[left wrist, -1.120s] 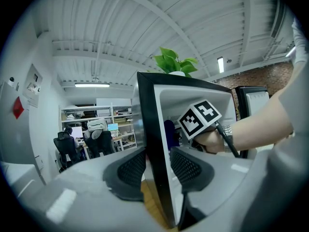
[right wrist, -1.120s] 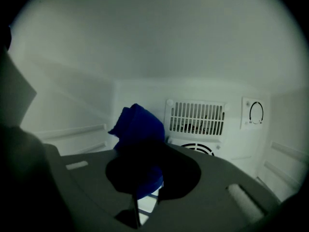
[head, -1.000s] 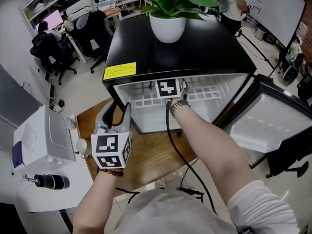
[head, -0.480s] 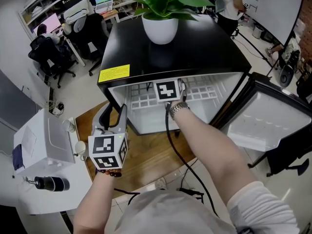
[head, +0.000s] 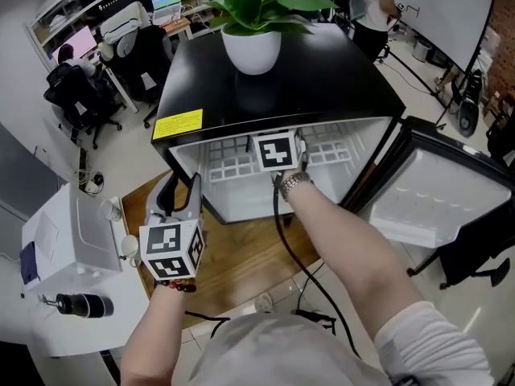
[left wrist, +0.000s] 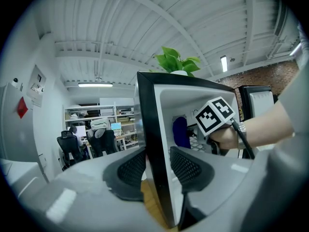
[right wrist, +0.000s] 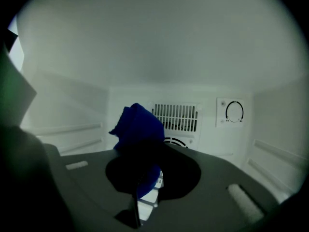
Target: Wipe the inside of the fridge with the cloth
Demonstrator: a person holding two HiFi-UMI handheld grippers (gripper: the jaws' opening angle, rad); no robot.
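- Head view: the fridge (head: pixel 330 87) stands with its door (head: pixel 438 195) swung open to the right. A potted plant (head: pixel 253 22) sits on its black top.
- The left gripper (head: pixel 181 185) is at the front left corner of the cabinet. The right hand (head: pixel 294 179) reaches into the upper compartment, with its marker cube (head: pixel 275 151) just under the top edge. Its jaws are out of sight in this view.
- Left gripper view: the jaws stand one on each side of the fridge's left wall, closed on its front edge. Past that wall, the blue cloth (left wrist: pixel 180 132) shows inside the cabinet, ahead of the right hand.
- Right gripper view: the right gripper (right wrist: pixel 147 178) is closed on the cloth, which bunches up above the jaw tips.
- The cloth is inside the fridge, in front of the rear wall. A vent grille (right wrist: pixel 175 117) and a dial (right wrist: pixel 234 112) are on that wall. A wire shelf (right wrist: pixel 147 208) lies below the jaws.
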